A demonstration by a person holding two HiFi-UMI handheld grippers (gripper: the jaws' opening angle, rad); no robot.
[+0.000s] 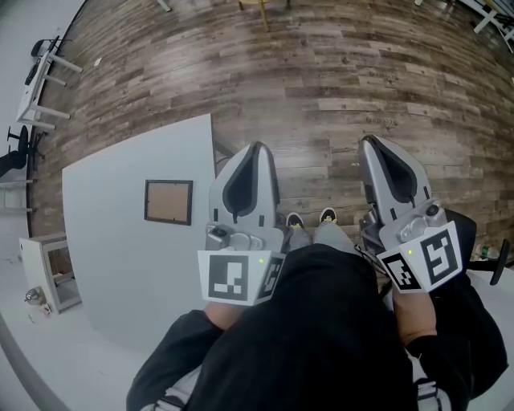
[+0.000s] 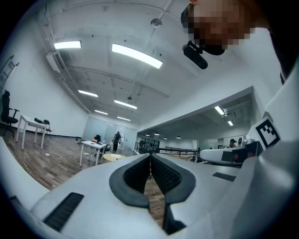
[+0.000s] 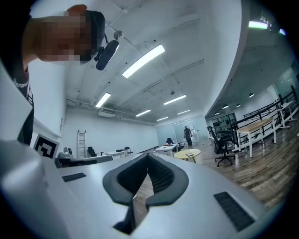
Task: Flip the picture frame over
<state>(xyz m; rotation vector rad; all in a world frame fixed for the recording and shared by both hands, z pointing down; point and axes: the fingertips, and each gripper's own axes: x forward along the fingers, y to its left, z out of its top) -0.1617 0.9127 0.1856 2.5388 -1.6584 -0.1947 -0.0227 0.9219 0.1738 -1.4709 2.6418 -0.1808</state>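
The picture frame (image 1: 169, 201) lies flat on the white table (image 1: 120, 273) at the left, its dark border round a brown backing board that faces up. Both grippers are held level in front of the person's body, over the wooden floor and to the right of the table. The left gripper (image 1: 257, 147) is shut with nothing between its jaws, a little right of the frame and apart from it. The right gripper (image 1: 371, 140) is farther right, also shut and empty. The left gripper (image 2: 150, 156) and the right gripper (image 3: 148, 156) look out across the room in their own views; the frame is in neither.
A small white open cabinet (image 1: 50, 273) stands by the table's left side. A white desk (image 1: 40, 80) is at the far left, wooden furniture legs (image 1: 261, 8) at the top. The person's shoes (image 1: 309, 218) stand on the plank floor. Desks, a round yellow table (image 3: 187, 153) and office chairs fill the room beyond.
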